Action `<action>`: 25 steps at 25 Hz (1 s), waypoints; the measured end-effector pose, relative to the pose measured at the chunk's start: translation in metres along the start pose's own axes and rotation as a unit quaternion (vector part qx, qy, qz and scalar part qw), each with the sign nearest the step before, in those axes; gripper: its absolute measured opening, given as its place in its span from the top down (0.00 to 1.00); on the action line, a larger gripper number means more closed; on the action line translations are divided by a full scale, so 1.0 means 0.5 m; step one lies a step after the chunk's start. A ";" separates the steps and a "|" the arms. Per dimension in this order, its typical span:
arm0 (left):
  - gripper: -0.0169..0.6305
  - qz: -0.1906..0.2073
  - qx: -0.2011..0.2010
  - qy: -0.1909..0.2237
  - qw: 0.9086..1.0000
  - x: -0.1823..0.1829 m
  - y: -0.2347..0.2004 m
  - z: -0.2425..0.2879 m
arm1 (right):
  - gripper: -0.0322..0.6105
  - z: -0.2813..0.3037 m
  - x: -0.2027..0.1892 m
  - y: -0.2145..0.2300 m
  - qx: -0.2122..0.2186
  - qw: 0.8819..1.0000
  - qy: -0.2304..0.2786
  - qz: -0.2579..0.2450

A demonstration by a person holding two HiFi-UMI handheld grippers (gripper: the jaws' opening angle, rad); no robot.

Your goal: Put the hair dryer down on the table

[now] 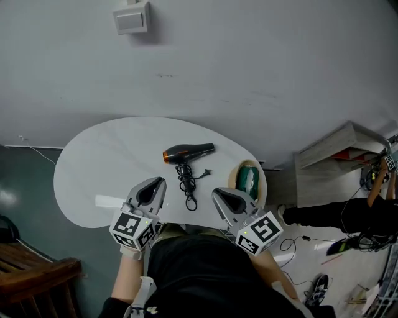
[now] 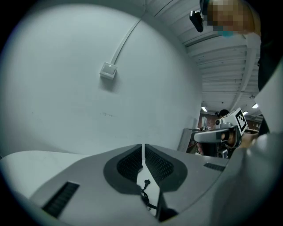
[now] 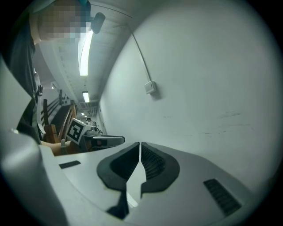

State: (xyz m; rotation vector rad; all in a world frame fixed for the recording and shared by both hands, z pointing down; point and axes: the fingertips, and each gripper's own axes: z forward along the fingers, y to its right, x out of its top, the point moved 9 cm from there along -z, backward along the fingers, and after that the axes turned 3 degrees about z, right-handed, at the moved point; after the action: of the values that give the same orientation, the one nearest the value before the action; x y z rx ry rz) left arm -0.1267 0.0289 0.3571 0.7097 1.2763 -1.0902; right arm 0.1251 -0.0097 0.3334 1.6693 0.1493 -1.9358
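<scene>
A black hair dryer (image 1: 188, 152) with an orange nozzle end lies on its side on the white oval table (image 1: 99, 168). Its black cord (image 1: 187, 181) is coiled in front of it, toward me. My left gripper (image 1: 157, 183) hovers near the table's front edge, left of the cord, jaws shut and empty. My right gripper (image 1: 219, 195) hovers right of the cord, also shut with nothing between its pads. In the left gripper view the cord's plug (image 2: 146, 182) shows through the slit below the closed left gripper (image 2: 143, 150). The right gripper (image 3: 139, 149) points at the bare wall.
A green object lies in a pale round tray (image 1: 232, 177) at the table's right end. A grey wall (image 1: 249, 68) with a switch box (image 1: 132, 18) stands behind the table. A wooden bench (image 1: 34, 273) is at the lower left; clutter and cables lie on the floor at right.
</scene>
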 end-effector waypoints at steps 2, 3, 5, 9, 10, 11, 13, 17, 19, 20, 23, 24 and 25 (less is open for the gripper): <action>0.96 0.014 0.002 0.012 1.000 0.008 0.003 -0.003 | 0.91 0.002 0.002 0.000 0.001 1.000 0.001 -0.006; 0.96 0.018 -0.001 0.015 1.000 0.011 0.005 -0.003 | 0.91 0.004 0.003 0.001 0.001 1.000 0.001 -0.008; 0.96 0.024 -0.006 0.016 1.000 0.020 0.008 -0.002 | 0.91 0.006 0.001 0.003 0.000 1.000 -0.001 -0.012; 0.96 0.034 -0.009 0.027 0.999 0.024 0.010 0.003 | 0.91 0.011 -0.006 0.004 -0.005 1.000 -0.005 -0.017; 0.96 0.034 -0.009 0.027 0.999 0.024 0.009 0.004 | 0.91 0.012 -0.008 0.004 -0.005 1.000 -0.007 -0.017; 0.96 0.032 -0.008 0.027 0.999 0.024 0.009 0.006 | 0.91 0.013 -0.009 0.005 -0.005 1.000 -0.008 -0.017; 0.96 0.029 -0.007 0.026 0.999 0.023 0.008 0.009 | 0.91 0.016 -0.011 0.005 -0.001 1.000 -0.012 -0.018; 0.96 0.020 -0.010 0.015 1.000 0.018 0.008 0.017 | 0.91 0.017 -0.012 0.008 0.002 1.000 -0.014 -0.017; 0.96 0.019 -0.013 0.014 1.000 0.017 0.008 0.022 | 0.91 0.018 -0.012 0.010 0.003 1.000 -0.014 -0.016; 0.96 0.020 -0.013 0.015 1.000 0.017 0.008 0.025 | 0.91 0.019 -0.014 0.012 0.004 1.000 -0.014 -0.014; 0.96 0.025 -0.011 0.018 0.999 0.019 0.006 0.032 | 0.91 0.020 -0.017 0.018 0.004 1.000 -0.015 -0.010; 0.96 0.024 -0.010 0.017 1.000 0.018 0.006 0.034 | 0.91 0.020 -0.016 0.020 0.003 1.000 -0.016 -0.011; 0.96 0.022 -0.010 0.015 1.000 0.017 0.006 0.035 | 0.91 0.020 -0.015 0.022 0.002 1.000 -0.016 -0.012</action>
State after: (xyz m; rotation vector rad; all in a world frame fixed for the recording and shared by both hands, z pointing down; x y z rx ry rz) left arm -0.1178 0.0120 0.3520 0.7382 1.2908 -1.0329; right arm 0.1220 -0.0208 0.3454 1.6452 0.1528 -1.9806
